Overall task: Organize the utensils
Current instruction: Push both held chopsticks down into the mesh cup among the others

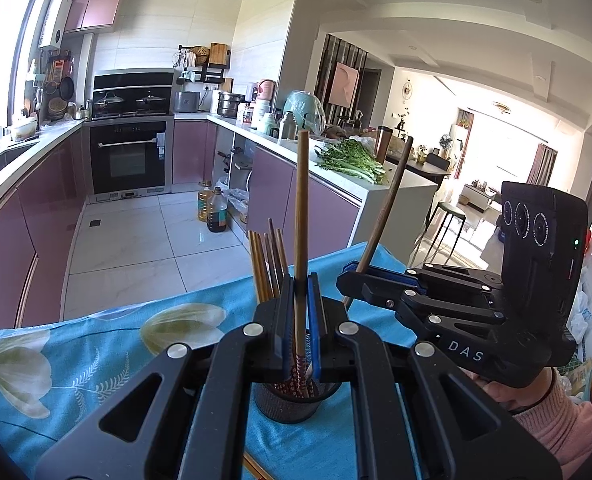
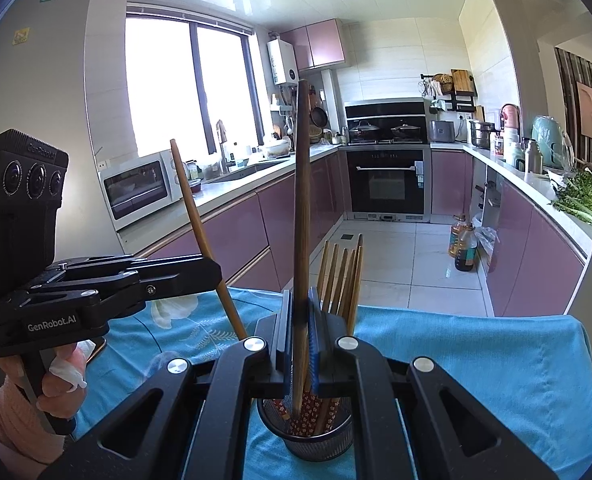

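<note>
Chopsticks are what I hold, one in each hand, here in a kitchen. My left tongs are squeezed tight on a light brown chopstick. It stands almost straight up between the blue pads. Its patterned bottom end dips into the black mesh cup. From my other hand's camera, the left tongs show at the left side, and the light brown chopstick leans a little there.

The black mesh cup stands on the bench, which has a blue cloth with pale flowers over it. More chopsticks already stand in the cup. They fan out just beside the one I hold. One more wooden stick lies flat on the cloth at the near edge; I only see a bit of it.

My right tongs are squeezed tight on a dark brown chopstick. It stands tall and its bottom end is down in the cup too, next to the other chopsticks. From my left camera, the right tongs reach in from the right, and the dark brown chopstick tilts to the right at the top.

The blue cloth goes on to the right edge of the bench.
</note>
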Action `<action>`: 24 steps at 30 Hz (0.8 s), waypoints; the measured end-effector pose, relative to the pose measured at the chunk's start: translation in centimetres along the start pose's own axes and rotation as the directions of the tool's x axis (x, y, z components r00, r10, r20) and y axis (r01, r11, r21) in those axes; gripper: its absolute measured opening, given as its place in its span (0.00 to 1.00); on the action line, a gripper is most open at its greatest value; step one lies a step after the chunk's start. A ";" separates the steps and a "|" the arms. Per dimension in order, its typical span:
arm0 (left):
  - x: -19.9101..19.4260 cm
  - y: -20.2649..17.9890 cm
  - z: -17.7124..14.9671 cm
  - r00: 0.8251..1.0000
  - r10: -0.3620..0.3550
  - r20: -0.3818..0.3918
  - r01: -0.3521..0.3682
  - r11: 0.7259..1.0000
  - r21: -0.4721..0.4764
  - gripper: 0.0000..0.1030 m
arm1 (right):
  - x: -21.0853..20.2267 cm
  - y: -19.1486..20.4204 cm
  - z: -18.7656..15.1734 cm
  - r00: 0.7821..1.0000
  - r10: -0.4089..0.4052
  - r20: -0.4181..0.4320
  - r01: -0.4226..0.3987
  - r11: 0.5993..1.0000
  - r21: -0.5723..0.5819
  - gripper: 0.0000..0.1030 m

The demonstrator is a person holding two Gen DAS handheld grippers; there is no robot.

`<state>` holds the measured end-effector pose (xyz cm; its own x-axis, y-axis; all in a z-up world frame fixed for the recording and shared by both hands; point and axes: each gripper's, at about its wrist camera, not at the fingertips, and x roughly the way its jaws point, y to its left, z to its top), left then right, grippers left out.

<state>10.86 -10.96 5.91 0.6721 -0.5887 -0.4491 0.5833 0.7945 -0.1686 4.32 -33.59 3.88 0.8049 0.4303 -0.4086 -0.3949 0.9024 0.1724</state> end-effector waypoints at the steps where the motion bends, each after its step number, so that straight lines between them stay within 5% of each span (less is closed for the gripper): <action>1: 0.1 0.0 0.0 1.000 0.000 -0.004 0.000 1.000 -0.001 0.07 | 0.1 0.0 0.0 1.000 -0.001 -0.003 0.001 1.000 0.000 0.06; 24: 1.1 -0.7 0.0 0.996 0.022 -0.091 -0.019 0.999 0.035 0.07 | 1.8 -1.0 -1.0 0.998 -0.001 -0.065 0.002 1.000 0.017 0.06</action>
<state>11.18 -12.20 5.48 0.6407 -0.5548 -0.5307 0.5857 0.8002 -0.1293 5.71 -33.75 2.04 0.7748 0.4270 -0.4663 -0.3856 0.9036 0.1868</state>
